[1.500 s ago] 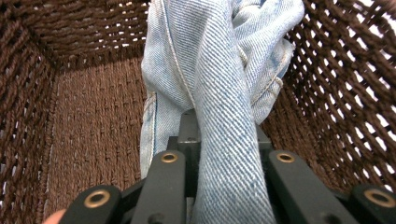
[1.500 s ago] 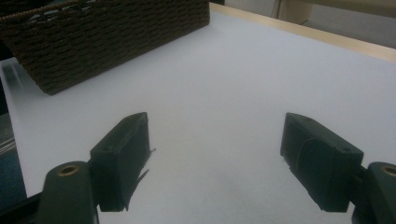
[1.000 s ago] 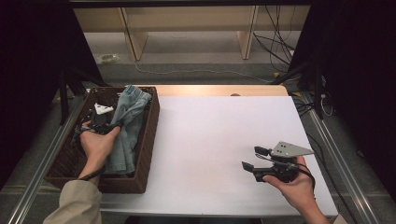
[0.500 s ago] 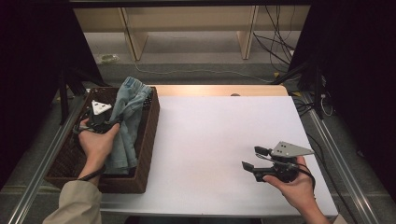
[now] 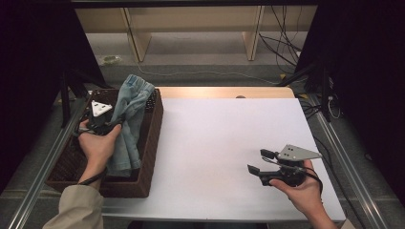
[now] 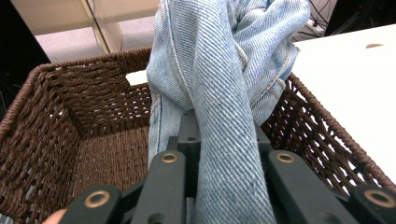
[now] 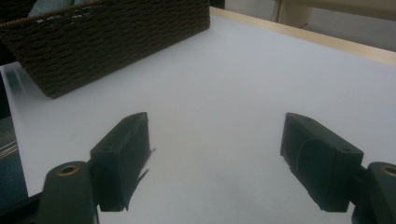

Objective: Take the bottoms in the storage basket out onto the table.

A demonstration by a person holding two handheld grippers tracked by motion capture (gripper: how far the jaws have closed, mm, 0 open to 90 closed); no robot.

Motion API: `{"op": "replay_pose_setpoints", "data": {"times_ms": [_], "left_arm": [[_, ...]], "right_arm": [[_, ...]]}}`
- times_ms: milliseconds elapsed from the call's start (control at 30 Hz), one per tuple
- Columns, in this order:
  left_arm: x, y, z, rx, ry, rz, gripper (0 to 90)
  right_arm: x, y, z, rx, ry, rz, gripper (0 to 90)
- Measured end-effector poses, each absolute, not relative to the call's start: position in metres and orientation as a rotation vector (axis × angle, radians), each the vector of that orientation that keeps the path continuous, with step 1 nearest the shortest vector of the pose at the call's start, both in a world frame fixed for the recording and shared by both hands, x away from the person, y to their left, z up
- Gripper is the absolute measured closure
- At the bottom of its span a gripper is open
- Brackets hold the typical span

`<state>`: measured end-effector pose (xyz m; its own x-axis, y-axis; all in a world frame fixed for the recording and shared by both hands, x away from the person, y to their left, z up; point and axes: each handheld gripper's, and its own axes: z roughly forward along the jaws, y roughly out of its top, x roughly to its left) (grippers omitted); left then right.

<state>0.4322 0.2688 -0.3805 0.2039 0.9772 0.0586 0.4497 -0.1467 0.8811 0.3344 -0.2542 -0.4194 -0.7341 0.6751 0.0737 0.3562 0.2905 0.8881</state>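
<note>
Jeans (image 5: 130, 110) lifted higher, clamped in left gripper (image 5: 106, 125)

A white table top (image 5: 215, 143) with a pale wooden far edge — beyond it, light shelving (image 5: 191, 19) and loose cables (image 5: 282, 47).

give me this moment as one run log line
left gripper: shut on jeans | jeans: partly lifted from basket | right gripper: open, empty, over table

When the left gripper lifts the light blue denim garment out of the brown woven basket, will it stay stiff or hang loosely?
Probably loosely: the light blue denim garment already folds and drapes from the left gripper. Its lower part may drag on the brown woven basket. Slipping seems unlikely, given the coarse weave.
</note>
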Motion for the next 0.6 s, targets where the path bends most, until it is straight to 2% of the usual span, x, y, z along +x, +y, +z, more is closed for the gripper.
{"op": "replay_pose_setpoints", "data": {"times_ms": [600], "left_arm": [[0.4291, 0.2709, -0.3733, 1.669, 1.323, 0.892, 75.3]], "right_arm": [[0.3341, -0.2553, -0.4184, 0.941, 2.235, 1.441, 25.0]]}}
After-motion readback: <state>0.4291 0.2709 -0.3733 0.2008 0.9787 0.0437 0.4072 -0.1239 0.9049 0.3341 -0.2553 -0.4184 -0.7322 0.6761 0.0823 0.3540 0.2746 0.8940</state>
